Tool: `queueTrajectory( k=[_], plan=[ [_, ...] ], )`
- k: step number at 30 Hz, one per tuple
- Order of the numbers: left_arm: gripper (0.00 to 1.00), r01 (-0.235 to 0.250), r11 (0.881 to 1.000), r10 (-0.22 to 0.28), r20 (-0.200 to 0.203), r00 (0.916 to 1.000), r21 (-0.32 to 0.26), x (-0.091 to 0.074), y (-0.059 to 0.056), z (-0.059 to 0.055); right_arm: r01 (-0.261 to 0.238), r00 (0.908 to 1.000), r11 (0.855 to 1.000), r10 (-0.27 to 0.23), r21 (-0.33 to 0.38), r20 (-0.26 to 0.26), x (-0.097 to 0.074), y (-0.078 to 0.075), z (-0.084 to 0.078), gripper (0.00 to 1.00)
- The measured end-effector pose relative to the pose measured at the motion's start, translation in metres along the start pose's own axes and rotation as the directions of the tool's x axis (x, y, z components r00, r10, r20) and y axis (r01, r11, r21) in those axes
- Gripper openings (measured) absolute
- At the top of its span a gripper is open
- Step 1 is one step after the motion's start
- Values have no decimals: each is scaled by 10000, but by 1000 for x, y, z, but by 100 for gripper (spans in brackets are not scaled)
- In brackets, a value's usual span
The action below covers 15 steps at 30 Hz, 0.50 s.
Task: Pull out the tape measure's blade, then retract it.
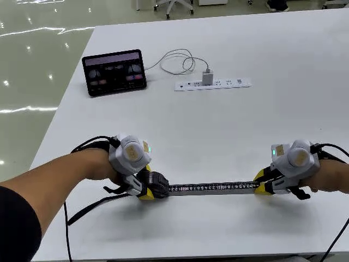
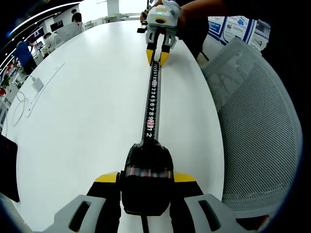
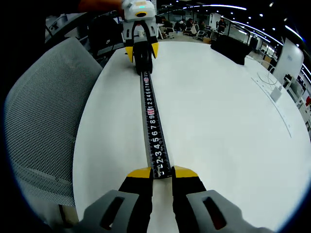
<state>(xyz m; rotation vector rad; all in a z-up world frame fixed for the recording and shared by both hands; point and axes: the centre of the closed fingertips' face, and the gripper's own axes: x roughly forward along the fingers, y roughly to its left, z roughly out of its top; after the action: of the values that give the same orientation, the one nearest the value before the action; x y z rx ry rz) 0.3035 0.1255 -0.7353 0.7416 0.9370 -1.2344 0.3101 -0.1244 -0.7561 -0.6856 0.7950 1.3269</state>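
Left gripper (image 2: 146, 180): jaws clamped on the tape measure case (image 2: 146, 165), anchoring it on the white table (image 1: 229, 136). Right gripper (image 3: 162, 174): jaws closed on the tip of the blade (image 3: 151, 116), which is held stretched flat between the two. Blade numerals are legible in the gripper views; a tablet (image 1: 114, 71) and power strip (image 1: 214, 83) are shown in the head view.

Two grippers (image 1: 155, 184) (image 1: 259, 183), one tape measure (image 1: 212, 188)
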Motion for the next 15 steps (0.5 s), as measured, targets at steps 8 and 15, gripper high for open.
queueTrajectory(
  k=[8, 15],
  plan=[
    [35, -10, 10000, 10, 33, 10000, 5, 0, 0, 1, 21, 10000, 10000, -21, 49, -9, -1, 1, 1, 10],
    [35, 13, 10000, -13, 51, 10000, 7, 0, 0, 2, 27, 10000, 10000, -26, 59, -39, -1, 3, 3, 10]
  ],
)
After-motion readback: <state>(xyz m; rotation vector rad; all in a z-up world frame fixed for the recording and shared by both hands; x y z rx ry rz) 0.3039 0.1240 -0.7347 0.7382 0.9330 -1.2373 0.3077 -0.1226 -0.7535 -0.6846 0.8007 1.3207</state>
